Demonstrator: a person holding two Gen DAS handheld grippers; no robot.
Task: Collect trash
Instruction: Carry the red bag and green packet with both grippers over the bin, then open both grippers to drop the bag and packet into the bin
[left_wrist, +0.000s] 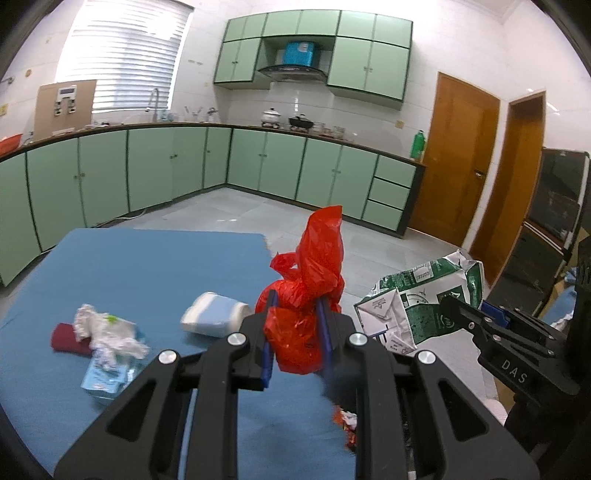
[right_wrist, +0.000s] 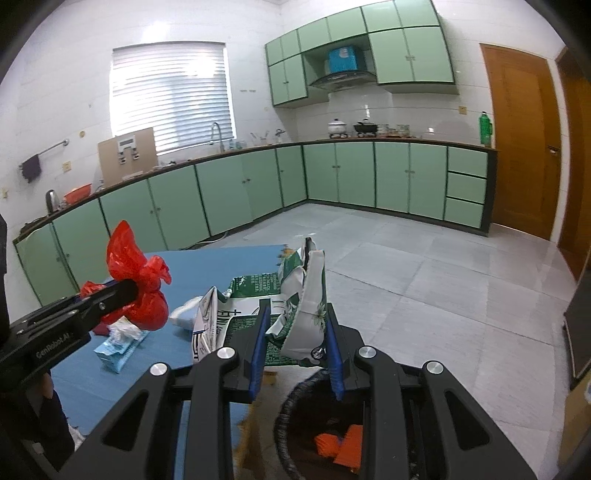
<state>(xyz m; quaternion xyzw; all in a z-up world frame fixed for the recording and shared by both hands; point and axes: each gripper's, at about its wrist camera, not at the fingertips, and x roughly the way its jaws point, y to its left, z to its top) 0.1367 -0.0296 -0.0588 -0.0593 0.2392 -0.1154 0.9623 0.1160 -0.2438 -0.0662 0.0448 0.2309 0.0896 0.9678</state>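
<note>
Red plastic bag (left_wrist: 303, 295), knotted and bunched: pinched between the blue pads of the left tongs (left_wrist: 297, 325), lower centre of the left wrist view, raised clear of the blue counter (left_wrist: 147, 266). Crumpled green-and-white carton (right_wrist: 295, 306): pinched in the right tongs (right_wrist: 297, 347), lower centre of the right wrist view; same carton at right of the left wrist view.

Progress, as judged: partway. Two pieces lifted, neither yet released. Still lying on the counter, at lower left of the left wrist view: white crumpled tissue (left_wrist: 107, 332), dark red cloth-like item (left_wrist: 68, 338) partly beneath it, light blue flattened carton (left_wrist: 105, 380) just beside, and a white-and-blue tub (left_wrist: 212, 314) on its side, a little to the right of these.

Container: dark round bin (right_wrist: 291, 410), rim visible at the bottom of the right wrist view, directly below the right tongs and off the counter's edge. Contents: orange scraps (right_wrist: 340, 446); remainder too dark to tell. Red-and-white wrapper scraps (left_wrist: 345, 424) also visible at bottom centre of the left wrist view, below the left tongs; whether in the bin cannot be told.

Remaining, as judged: release of both held pieces into the bin, then collection of the four counter items.
</note>
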